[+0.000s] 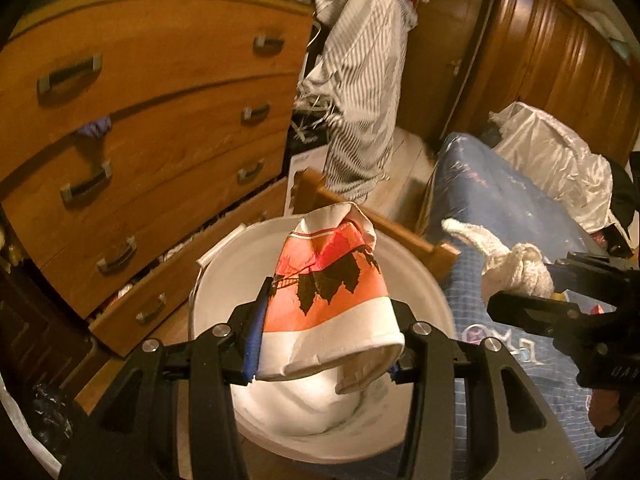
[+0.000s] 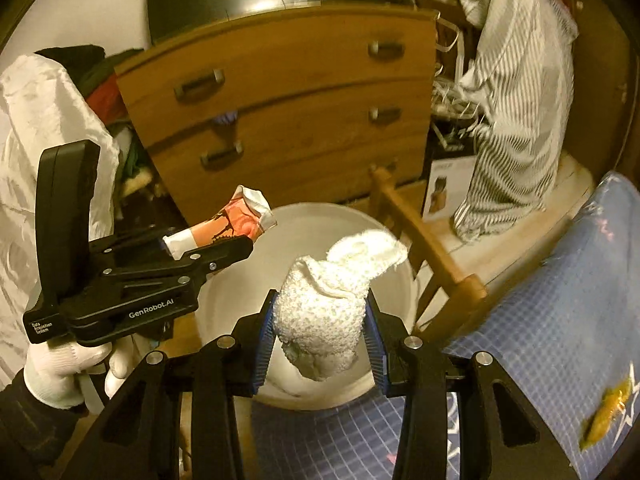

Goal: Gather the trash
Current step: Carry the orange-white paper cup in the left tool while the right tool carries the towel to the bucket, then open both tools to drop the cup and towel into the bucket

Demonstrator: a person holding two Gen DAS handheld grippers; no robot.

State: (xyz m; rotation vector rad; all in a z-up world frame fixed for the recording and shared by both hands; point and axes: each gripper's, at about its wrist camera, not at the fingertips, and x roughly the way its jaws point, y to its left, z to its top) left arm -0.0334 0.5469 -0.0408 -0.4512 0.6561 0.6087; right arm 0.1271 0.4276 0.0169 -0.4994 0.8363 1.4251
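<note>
My left gripper is shut on a crushed paper cup, white with an orange and black leaf print, held above the open white bin. My right gripper is shut on a crumpled white paper towel, also held over the white bin. In the right wrist view the left gripper with the cup is at the left, over the bin's left rim. In the left wrist view the right gripper's fingers and the towel show at the right.
A wooden chest of drawers with its lower drawers pulled out stands behind the bin. A striped garment hangs to its right. A bed with a blue cover lies at the right, with a yellow wrapper on it. A wooden frame borders the bin.
</note>
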